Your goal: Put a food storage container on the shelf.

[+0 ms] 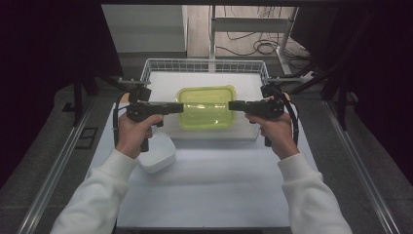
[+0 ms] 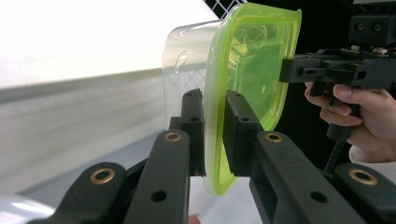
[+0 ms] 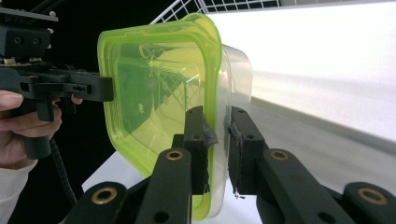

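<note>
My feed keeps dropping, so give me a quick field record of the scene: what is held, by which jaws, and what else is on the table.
held item: clear container with green lid
left gripper: jaws shut on the lid's left rim
right gripper: jaws shut on the lid's right rim
container pose: roughly level between the two grippers, lid up
position: in front of the wire basket, over a white tray
other item: white container near the left hand
surface: white table
</note>
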Demonstrator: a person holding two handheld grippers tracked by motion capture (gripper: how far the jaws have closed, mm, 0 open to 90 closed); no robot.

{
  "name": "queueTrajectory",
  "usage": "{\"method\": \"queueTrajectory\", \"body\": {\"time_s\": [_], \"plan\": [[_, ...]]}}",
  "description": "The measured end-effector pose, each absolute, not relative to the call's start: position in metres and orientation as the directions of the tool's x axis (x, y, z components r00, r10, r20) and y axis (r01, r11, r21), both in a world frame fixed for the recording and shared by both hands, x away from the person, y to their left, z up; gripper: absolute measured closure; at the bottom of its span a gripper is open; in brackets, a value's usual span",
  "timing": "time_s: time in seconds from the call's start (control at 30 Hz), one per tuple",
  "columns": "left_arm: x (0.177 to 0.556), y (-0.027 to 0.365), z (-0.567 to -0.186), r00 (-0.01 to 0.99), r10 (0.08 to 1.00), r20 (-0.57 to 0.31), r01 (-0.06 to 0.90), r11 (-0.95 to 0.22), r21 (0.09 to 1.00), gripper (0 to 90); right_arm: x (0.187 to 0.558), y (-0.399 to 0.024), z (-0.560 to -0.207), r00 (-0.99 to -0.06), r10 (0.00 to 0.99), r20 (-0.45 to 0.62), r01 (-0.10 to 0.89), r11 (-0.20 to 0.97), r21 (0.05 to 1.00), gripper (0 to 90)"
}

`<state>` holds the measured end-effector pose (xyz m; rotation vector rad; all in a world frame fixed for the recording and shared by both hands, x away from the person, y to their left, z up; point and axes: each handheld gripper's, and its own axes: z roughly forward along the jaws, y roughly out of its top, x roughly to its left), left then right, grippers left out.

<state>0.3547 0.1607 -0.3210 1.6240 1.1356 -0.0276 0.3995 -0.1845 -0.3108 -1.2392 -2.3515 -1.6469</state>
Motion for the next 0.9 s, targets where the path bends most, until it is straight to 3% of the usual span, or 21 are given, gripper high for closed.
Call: {"method": "queueTrajectory", "body": {"time_s": [0.9], "plan": [[0.409, 0.168, -0.293, 0.553, 0.630, -0.546, 0.680, 0.037, 0.732, 79.5, 0.445, -0.181, -0.291, -0.654, 0.592, 0.472, 0.624, 0.069, 0.778, 78.5]]}}
